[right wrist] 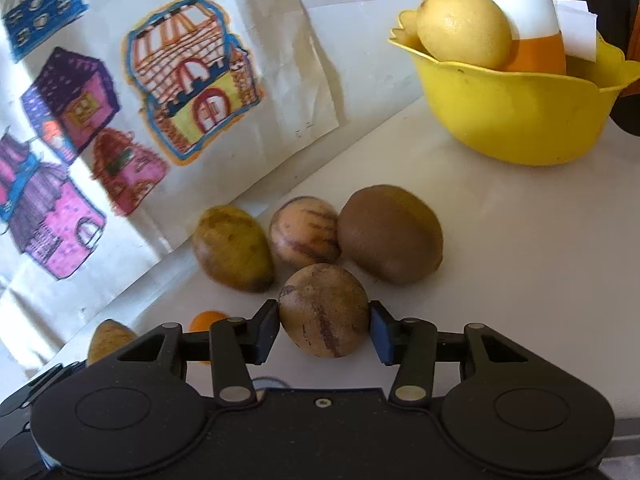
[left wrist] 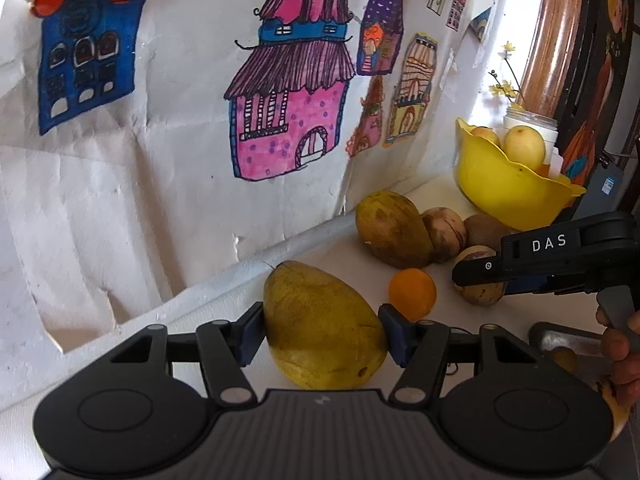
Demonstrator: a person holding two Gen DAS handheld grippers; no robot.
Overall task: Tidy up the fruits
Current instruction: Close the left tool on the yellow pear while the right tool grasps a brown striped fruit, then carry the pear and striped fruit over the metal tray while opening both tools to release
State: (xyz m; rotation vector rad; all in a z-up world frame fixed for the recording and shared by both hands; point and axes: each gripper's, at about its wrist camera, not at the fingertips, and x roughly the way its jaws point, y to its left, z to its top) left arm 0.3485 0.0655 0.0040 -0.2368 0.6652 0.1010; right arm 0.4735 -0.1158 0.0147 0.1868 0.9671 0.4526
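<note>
From my left wrist camera, the left gripper point(left wrist: 322, 330) is closed on a large yellow-green mango point(left wrist: 320, 326), one blue pad point(left wrist: 252, 334) pressed to each side as it sits on the white counter point(left wrist: 360, 248). Just beyond it lies a small orange point(left wrist: 412, 294). Farther back, near the wall, a second mango point(left wrist: 390, 234) touches a cluster of brown fruits. The yellow bowl point(left wrist: 508, 188) stands at the far right with pale yellow fruit in it. The right gripper point(left wrist: 480, 280) reaches in from the right, around a striped round fruit point(left wrist: 478, 276), a person's hand point(left wrist: 618, 344) on its grip. Paper with coloured house drawings point(left wrist: 288, 92) covers the wall.

From my right wrist camera, the right gripper point(right wrist: 324, 330) clamps the striped round fruit point(right wrist: 324, 310) on the counter, pads against both sides. Behind it sit the second mango point(right wrist: 232, 248), another striped fruit point(right wrist: 305, 232) and a brown kiwi point(right wrist: 390, 234), close together. The yellow bowl point(right wrist: 516, 120) is at the upper right, well apart, holding a lemon-like fruit point(right wrist: 464, 26).
</note>
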